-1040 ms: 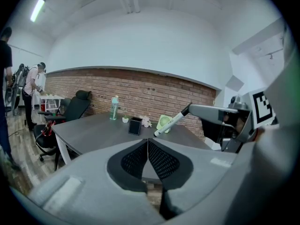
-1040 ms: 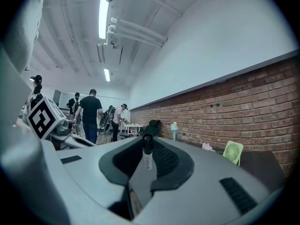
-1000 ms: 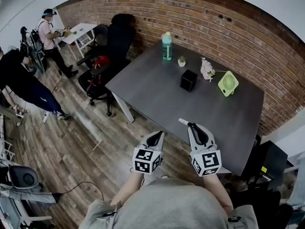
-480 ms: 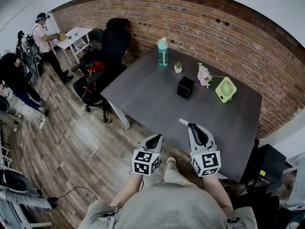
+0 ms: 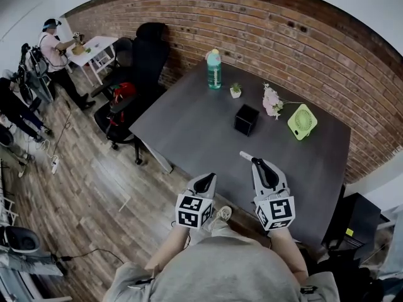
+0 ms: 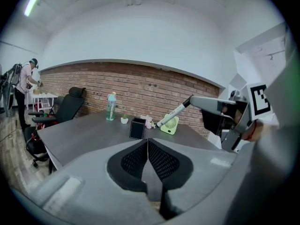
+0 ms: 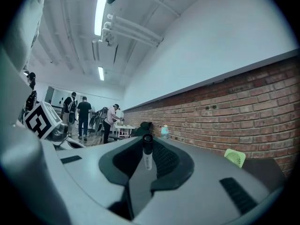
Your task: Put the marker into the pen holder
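I hold a gripper in each hand, low over the near edge of a dark table (image 5: pixel 189 124). My right gripper (image 5: pixel 257 164) pinches the marker (image 5: pixel 244 156) between its pads. The marker's pale end sticks out past the jaw tips, pointing forward and a little left, and its long axis runs roughly along the jaws. My left gripper (image 5: pixel 208 178) has its jaws pressed together with nothing between them. It hangs just off the table's near edge, over the wooden floor.

The holder (image 5: pixel 246 119), a small black open-topped box, stands upright near the middle of the table. It lies ahead of the right gripper, slightly left, and well apart from it. The right hand is the nearer one, and the marker points roughly toward the holder.

My judgement is that the marker must be carried forward over bare table, then tipped upright so one end drops through the open top. Nothing stands on that path.

Beyond the holder are a green bottle (image 5: pixel 215 70) and a tiny potted plant (image 5: pixel 235 90). To its right are pink flowers (image 5: pixel 272 100) and a green fan (image 5: pixel 302 121). An overshoot could knock those. A black chair (image 5: pixel 148 49) stands left of the table, and people stand far off at the room's left edge.
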The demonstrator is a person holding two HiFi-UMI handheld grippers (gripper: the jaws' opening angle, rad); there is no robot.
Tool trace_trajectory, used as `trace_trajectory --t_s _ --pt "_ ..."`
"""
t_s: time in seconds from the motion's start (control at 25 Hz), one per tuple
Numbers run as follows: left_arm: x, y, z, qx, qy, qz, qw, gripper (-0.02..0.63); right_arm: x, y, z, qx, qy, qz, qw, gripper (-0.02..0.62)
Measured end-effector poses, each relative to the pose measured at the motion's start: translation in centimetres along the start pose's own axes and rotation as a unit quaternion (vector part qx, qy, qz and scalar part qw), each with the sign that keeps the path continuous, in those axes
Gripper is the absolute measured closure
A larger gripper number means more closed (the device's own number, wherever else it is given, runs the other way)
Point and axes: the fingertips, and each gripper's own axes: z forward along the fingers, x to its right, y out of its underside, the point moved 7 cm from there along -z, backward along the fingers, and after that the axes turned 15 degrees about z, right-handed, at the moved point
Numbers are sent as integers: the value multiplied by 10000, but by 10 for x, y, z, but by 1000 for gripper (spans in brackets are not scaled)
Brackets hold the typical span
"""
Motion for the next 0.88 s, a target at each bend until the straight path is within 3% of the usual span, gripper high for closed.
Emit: trace_trajectory --t_s 0.88 --pt "-79 -34 121 -171 212 11 9996 588 88 -15 130 -117 379 13 9992 529"
